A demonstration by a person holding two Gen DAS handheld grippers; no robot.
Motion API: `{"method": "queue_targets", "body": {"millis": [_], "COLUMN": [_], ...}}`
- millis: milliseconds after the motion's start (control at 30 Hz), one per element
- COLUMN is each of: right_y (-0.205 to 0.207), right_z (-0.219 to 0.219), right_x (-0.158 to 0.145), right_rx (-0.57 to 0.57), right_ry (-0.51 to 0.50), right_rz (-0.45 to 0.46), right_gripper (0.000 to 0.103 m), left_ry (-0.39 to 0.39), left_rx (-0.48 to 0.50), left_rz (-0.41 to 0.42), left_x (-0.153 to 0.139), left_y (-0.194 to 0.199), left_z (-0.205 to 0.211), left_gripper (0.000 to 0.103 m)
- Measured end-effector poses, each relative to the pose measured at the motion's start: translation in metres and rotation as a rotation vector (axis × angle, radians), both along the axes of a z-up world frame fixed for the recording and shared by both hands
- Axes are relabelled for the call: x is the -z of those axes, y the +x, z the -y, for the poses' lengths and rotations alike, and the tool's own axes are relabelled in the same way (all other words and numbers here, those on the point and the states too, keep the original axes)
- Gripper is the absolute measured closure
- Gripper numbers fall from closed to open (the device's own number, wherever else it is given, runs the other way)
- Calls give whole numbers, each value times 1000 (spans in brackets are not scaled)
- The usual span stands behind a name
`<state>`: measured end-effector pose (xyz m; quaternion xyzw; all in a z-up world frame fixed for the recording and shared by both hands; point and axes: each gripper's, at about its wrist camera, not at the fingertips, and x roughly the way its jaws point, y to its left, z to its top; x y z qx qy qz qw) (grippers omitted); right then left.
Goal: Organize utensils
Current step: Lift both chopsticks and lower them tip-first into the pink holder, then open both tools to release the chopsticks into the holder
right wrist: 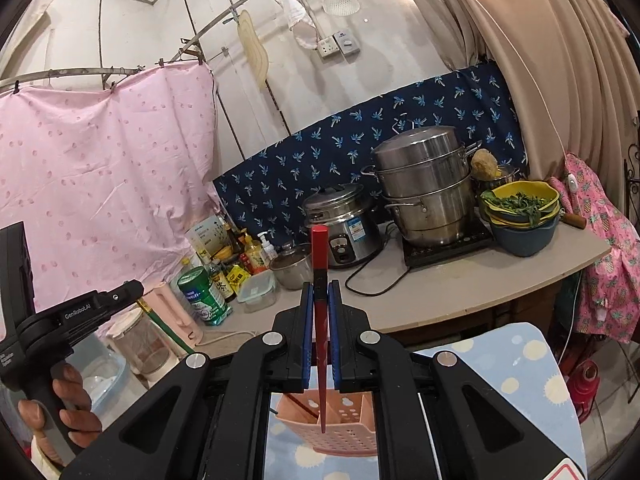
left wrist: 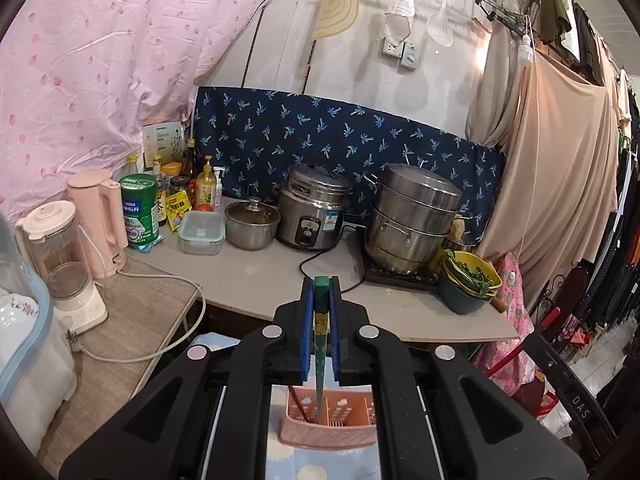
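My left gripper (left wrist: 321, 292) is shut on a green chopstick (left wrist: 320, 344) that points down into a pink utensil basket (left wrist: 328, 428) below it; a red chopstick stands in the basket's left compartment. My right gripper (right wrist: 321, 296) is shut on a red chopstick (right wrist: 321, 320) whose tip hangs over the same pink basket (right wrist: 340, 432). The left gripper also shows at the left of the right wrist view (right wrist: 136, 292), holding the green chopstick (right wrist: 168, 332). The basket sits on a blue cloth with pale dots (right wrist: 500, 380).
A counter (left wrist: 260, 272) carries a rice cooker (left wrist: 312, 216), a stacked steel steamer (left wrist: 412, 216), a small lidded pot (left wrist: 252, 220), bowls with greens (left wrist: 472, 280), bottles, a pink kettle (left wrist: 100, 220) and a blender (left wrist: 68, 264). Cords trail across it.
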<state>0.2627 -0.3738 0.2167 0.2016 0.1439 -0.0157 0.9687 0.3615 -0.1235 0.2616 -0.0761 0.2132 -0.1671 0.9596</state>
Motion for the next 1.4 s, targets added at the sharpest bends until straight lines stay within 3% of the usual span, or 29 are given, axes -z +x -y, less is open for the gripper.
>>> {"method": "queue_targets", "body": {"millis": [400,733,800,867,900,1000,1167,1400], "right_y": [55,63,59,53,49,37,9,-43], "right_z": [-4,-7,-6,-4,-3,-2,-7,-19], "right_x": [64,108,108,106,104,100,98,115], "right_rx": [-3,-2,9,13,17,19,12,1], "right_ry": [-8,-19,-19,-9,-5,0,4,-41], "right_rz": [-122,-213,-212,-204,-199,-185,-181,-230], "right_gripper": [96,94,87,83,80,76,71,69], "left_ry": [61,100,110,117,119,124,127,167], "left_rx": [-1,-6,-8,-12,-15,-17,-23,-44], "left_rz": [-88,-172,-170,-170,-166,-162,-160,-173], "left_x": [62,107,110,111,111,111,112,122], "left_y": [42,51,49,46,42,33,11,-32], "left_z": [22,24,24,23,22,19,14,2], "left_gripper": [96,95,91,71,68,65,52,44]}}
